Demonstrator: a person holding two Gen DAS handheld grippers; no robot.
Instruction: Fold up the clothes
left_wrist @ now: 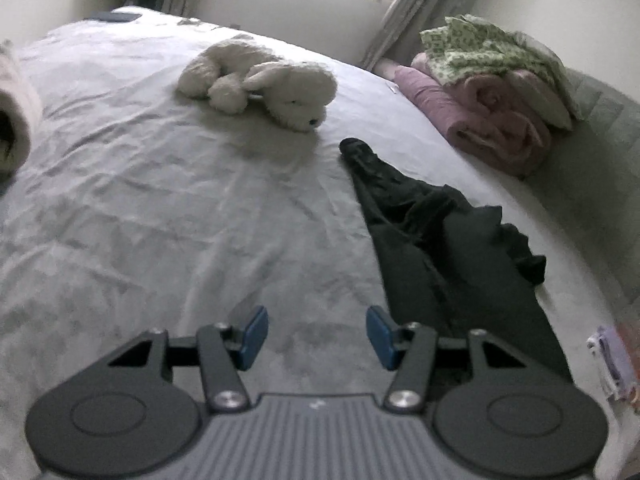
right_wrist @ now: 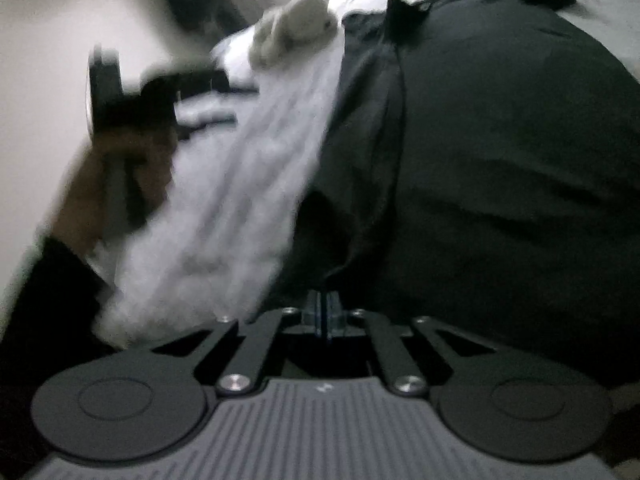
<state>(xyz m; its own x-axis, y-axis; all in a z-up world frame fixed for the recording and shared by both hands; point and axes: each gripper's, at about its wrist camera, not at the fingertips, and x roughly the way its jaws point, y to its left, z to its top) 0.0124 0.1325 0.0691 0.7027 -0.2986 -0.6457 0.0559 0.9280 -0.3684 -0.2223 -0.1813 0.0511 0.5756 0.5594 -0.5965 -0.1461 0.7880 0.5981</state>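
Left wrist view: the left tool hangs with its blue pads spread and nothing between them above a grey bed. A black garment sprawls from 5 o'clock toward centre. A white plush dog lies at 12 o'clock; folded pink blankets sit at 2 o'clock.

Right wrist view, blurred: the right tool is pressed together, pinching the black garment's edge. The other tool, hand-held, shows at 9 o'clock.
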